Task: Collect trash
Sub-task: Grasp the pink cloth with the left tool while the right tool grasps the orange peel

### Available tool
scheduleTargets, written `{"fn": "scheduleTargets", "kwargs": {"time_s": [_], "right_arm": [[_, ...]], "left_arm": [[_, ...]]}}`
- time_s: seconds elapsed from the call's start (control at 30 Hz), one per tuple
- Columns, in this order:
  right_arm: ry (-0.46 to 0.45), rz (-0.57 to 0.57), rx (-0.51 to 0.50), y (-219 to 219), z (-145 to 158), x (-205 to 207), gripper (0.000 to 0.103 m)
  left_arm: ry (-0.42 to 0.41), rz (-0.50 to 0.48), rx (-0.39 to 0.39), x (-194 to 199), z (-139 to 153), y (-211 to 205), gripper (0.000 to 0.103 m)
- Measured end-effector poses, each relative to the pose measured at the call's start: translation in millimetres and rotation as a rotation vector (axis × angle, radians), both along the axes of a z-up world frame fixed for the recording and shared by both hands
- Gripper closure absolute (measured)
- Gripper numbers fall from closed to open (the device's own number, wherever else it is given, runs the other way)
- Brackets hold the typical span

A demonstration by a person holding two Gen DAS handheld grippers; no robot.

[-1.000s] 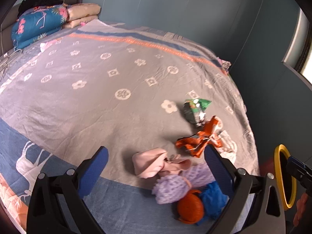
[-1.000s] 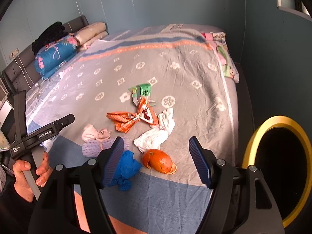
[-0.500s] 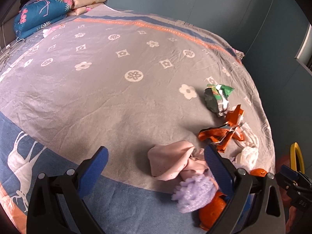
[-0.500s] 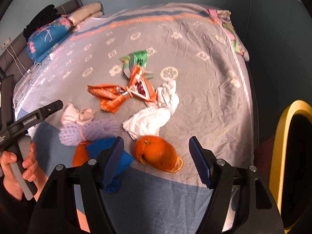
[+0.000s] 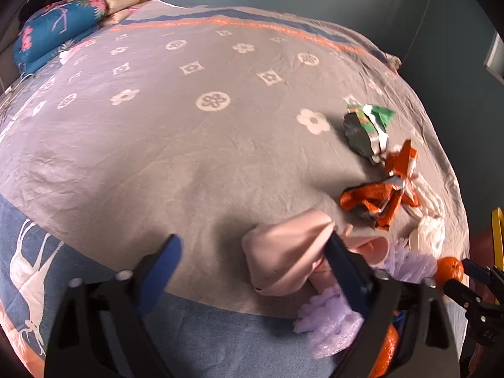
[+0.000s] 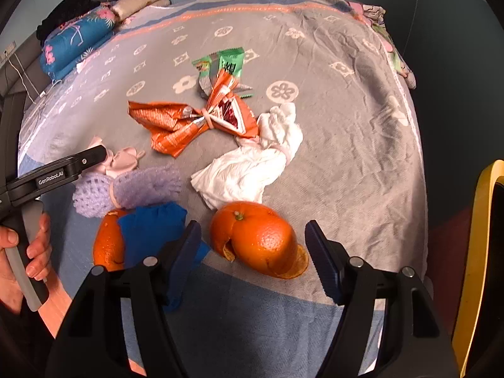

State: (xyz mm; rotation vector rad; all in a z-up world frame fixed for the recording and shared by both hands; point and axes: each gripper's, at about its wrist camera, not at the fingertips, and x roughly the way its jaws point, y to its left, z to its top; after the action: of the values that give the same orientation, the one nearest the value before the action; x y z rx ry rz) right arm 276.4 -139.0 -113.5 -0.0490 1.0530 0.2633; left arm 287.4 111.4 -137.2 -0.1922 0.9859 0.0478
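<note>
**Both claws low over the litter on the bed**

Nearest the right claw (image 6: pixel 253 245) lies a piece of orange peel (image 6: pixel 256 239), rounded like a whole fruit and split at its lower edge. It sits on the bed cover (image 6: pixel 346 132) right between the two blue pads. The jaws are closing, but a gap shows on either side of the peel and neither pad presses on it, so the claw has hold of nothing.

Just left of that, a blue rag (image 6: pixel 151 230) lies over a second piece of orange peel (image 6: pixel 105 245). Behind them is a lilac foam net (image 6: pixel 129 189), and beside it a crumpled white tissue (image 6: pixel 252 170) reaches back toward an orange snack wrapper (image 6: pixel 189 123) tied in the middle. A green wrapper (image 6: pixel 225 64) lies just beyond it.

The left claw (image 5: pixel 252 264) is also closing with its jaws wide. A pale pink rag (image 5: pixel 283 258) lies partly between the pads, up against the right-hand one; the left-hand pad stands well clear over bare cover. Whether the right-hand pad truly touches the rag cannot be told. A hand (image 6: pixel 19 261) grips this claw's handle at the edge of the right view.

At the far right a yellow rim (image 6: pixel 475 252) of a dark opening stands beside the bed. Far off at the head of the bed lie folded quilts (image 6: pixel 75 44).
</note>
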Motion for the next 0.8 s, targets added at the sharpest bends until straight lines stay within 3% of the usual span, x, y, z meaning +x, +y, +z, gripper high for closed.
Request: {"fn": "scheduleTargets", "kwargs": {"time_s": [0.1, 0.2, 0.4, 0.8], "right_arm": [[-0.007, 0.006, -0.03, 4, -3, -1, 0.048], [-0.019, 0.014, -0.039, 6, -5, -2, 0.051], [-0.025, 0.018, -0.028, 5, -5, -3, 0.06], [-0.07, 0.044, 0.011, 4, 10, -12, 0.074]], "left_arm": [[0.007, -0.028, -0.002, 0, -2, -5, 0.035], [0.001, -0.067, -0.014, -1, 0, -12, 0.057], [-0.018, -0.066, -0.009, -2, 4, -13, 0.074], [-0.079, -0.037, -0.107, -11, 22, -1, 0.076]]}}
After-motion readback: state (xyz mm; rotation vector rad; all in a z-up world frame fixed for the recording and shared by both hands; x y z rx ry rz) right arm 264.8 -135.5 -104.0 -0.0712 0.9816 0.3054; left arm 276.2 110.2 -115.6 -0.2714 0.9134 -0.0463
